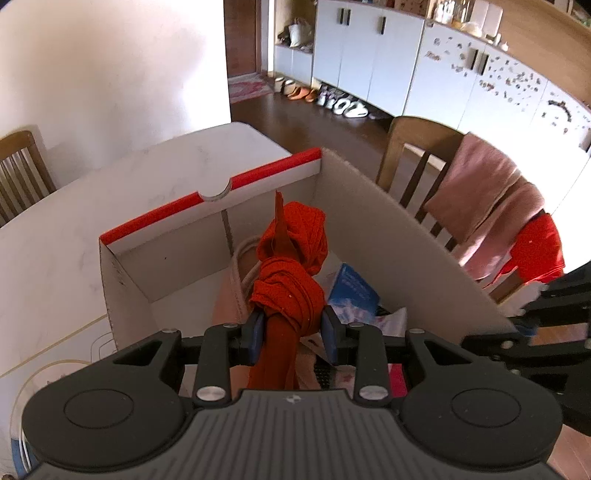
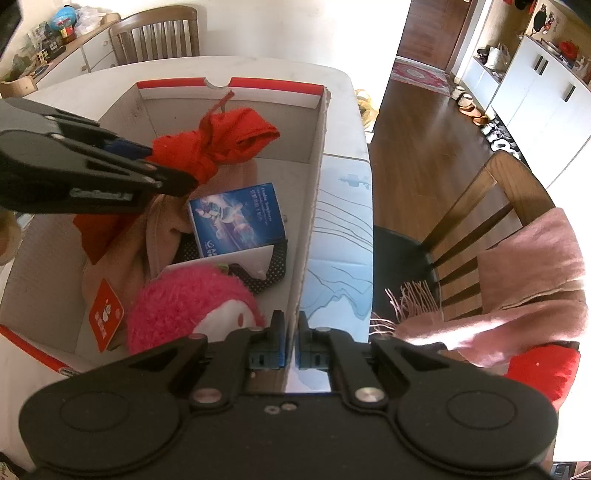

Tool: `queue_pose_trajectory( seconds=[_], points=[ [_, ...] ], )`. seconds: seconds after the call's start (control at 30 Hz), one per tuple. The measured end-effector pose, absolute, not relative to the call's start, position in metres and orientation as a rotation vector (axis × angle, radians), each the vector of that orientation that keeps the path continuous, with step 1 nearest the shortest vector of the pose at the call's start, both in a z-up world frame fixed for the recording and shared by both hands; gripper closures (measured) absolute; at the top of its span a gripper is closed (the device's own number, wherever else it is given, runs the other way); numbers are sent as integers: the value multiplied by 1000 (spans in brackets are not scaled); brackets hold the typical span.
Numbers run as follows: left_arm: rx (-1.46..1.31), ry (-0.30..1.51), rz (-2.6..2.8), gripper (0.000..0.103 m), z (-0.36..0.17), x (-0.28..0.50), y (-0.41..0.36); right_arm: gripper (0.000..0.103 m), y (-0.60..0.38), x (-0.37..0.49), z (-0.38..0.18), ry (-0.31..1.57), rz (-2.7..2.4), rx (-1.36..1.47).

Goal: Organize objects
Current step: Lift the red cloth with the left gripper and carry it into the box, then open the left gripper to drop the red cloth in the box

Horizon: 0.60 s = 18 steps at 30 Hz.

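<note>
A knotted red cloth (image 1: 291,273) hangs over the open cardboard box (image 1: 388,236), and my left gripper (image 1: 293,332) is shut on it just below the knot. In the right wrist view the same red cloth (image 2: 218,144) is held above the box interior by the left gripper (image 2: 162,173). My right gripper (image 2: 291,332) is shut on the right wall of the box (image 2: 314,206), one pad inside and one outside. Inside lie a blue packet (image 2: 236,221), a pink plush toy (image 2: 192,306), beige fabric (image 2: 125,258) and a red tag (image 2: 105,317).
The box stands on a white table (image 1: 110,192). A wooden chair (image 2: 480,206) draped with a pink scarf (image 2: 528,266) stands right of the table, with a red cushion (image 2: 539,365) on its seat. Another chair (image 2: 155,33) stands at the far side. White cabinets (image 1: 369,51) line the back wall.
</note>
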<state>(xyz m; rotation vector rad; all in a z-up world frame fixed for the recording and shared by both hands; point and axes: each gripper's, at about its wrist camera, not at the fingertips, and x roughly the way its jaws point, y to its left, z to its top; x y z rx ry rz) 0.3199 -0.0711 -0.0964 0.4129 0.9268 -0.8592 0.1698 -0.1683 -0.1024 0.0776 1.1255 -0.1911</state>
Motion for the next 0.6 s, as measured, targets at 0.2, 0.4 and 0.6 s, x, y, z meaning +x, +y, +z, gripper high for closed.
queue_pose_trajectory(
  seconds=[0.2,0.4,0.6],
  points=[
    [450,955,-831,73,-112,325,-79,98,-169,170,-103,1126,-175,71],
    [474,976,-817,72,-121,330,-83,98,-169,169,-102,1124,-162,69],
    [485,968,-799,59,-120,330,-85,98,-169,168,-101,1121,-157,70]
  ],
)
